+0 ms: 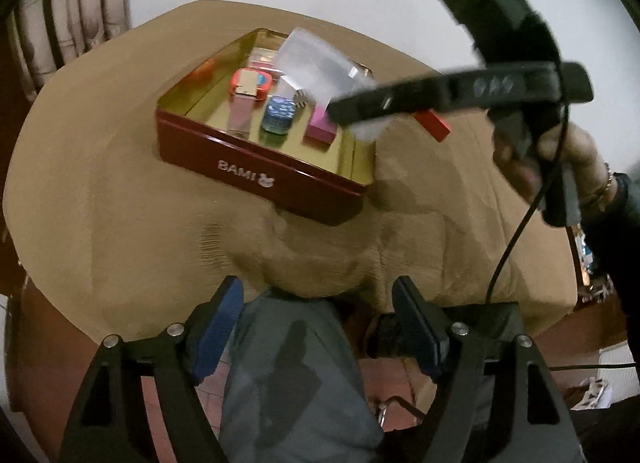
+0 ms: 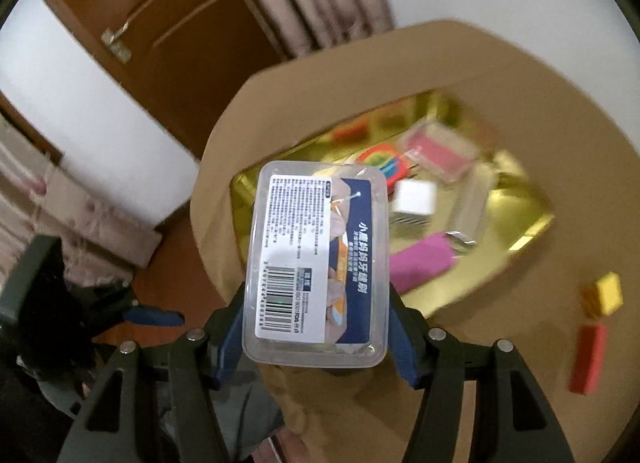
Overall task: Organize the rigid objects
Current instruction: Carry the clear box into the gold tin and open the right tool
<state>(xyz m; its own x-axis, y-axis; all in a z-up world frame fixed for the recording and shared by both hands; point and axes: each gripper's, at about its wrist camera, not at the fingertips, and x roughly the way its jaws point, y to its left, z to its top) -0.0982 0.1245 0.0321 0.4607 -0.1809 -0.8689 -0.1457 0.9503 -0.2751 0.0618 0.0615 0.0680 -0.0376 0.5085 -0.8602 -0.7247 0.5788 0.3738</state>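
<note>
The right gripper (image 2: 316, 337) has its fingers (image 2: 230, 337) pinching a clear plastic box (image 2: 316, 259) with a printed label, held in the air at the near edge of the red tin (image 1: 256, 175). The left gripper (image 1: 316, 337) hangs short of the tin with its fingers (image 1: 218, 327) spread around nothing. The tin sits on the tan surface (image 1: 100, 199), its gold inside holding a pink block (image 2: 420, 267), a small blue jar (image 1: 279, 115) and other small items. Right of the tin on the surface lie a red block (image 2: 588, 359) and, farther back, a yellow block (image 2: 608, 293).
</note>
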